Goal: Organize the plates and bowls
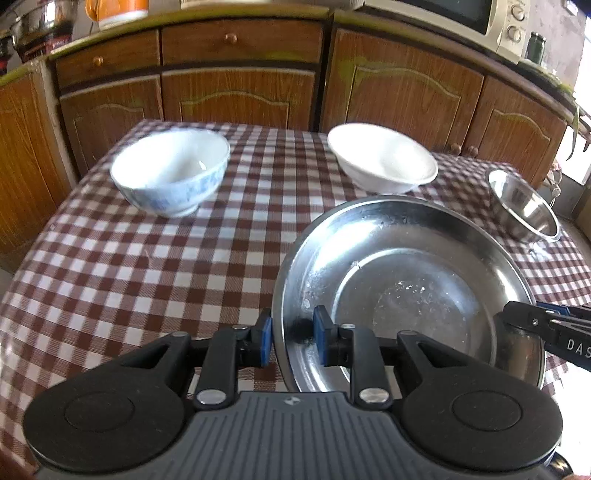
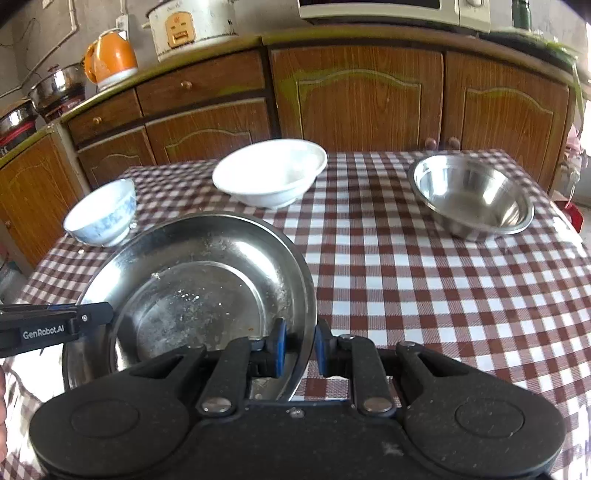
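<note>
A wide steel plate (image 1: 406,280) is held between both grippers above the checked tablecloth. My left gripper (image 1: 293,338) is shut on its left rim. My right gripper (image 2: 299,350) is shut on its right rim; the plate also shows in the right wrist view (image 2: 192,280). A blue-and-white bowl (image 1: 170,173) stands at the far left, also visible in the right wrist view (image 2: 101,214). A white bowl (image 1: 382,158) stands at the far middle, seen again in the right wrist view (image 2: 271,177). A steel bowl (image 2: 471,195) stands at the far right.
The table with the red-and-white checked cloth (image 2: 424,295) fills the foreground. Wooden cabinets (image 1: 240,85) run behind it. On the counter stand an orange kettle (image 2: 110,59), a rice cooker (image 2: 192,27), pots (image 2: 55,90) and a microwave (image 1: 480,18).
</note>
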Demonstrator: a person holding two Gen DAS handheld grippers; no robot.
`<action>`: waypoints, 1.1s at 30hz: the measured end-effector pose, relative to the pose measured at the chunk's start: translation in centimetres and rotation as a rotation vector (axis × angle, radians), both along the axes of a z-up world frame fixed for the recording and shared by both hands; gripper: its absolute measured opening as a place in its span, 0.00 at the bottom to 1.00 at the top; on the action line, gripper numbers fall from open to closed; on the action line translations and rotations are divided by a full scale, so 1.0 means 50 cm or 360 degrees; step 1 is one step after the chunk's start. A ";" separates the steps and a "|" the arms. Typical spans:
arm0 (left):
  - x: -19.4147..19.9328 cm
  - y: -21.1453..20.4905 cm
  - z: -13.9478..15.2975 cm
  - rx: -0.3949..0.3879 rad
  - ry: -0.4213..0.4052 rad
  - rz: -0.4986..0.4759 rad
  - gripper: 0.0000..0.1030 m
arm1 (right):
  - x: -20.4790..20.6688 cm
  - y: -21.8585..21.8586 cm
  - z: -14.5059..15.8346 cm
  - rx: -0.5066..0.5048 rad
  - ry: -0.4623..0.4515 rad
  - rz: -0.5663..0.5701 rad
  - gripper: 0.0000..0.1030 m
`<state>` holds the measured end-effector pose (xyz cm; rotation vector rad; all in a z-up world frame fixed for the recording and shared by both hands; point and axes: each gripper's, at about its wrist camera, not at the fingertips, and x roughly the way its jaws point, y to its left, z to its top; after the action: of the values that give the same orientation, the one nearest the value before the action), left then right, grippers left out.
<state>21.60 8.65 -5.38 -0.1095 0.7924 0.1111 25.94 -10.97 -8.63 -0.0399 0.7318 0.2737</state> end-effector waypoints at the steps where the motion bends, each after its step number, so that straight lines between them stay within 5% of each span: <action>1: -0.007 -0.003 0.009 0.0008 -0.0009 0.0002 0.24 | -0.006 0.000 0.007 0.0003 -0.0011 0.0001 0.21; 33: -0.188 -0.077 0.147 0.0058 -0.0202 -0.0040 0.24 | -0.225 -0.073 0.159 0.0084 -0.0238 -0.0015 0.21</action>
<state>12.22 4.80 1.95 -0.0715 0.6646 0.0938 14.70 -14.64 -0.69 -0.0067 0.5760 0.2777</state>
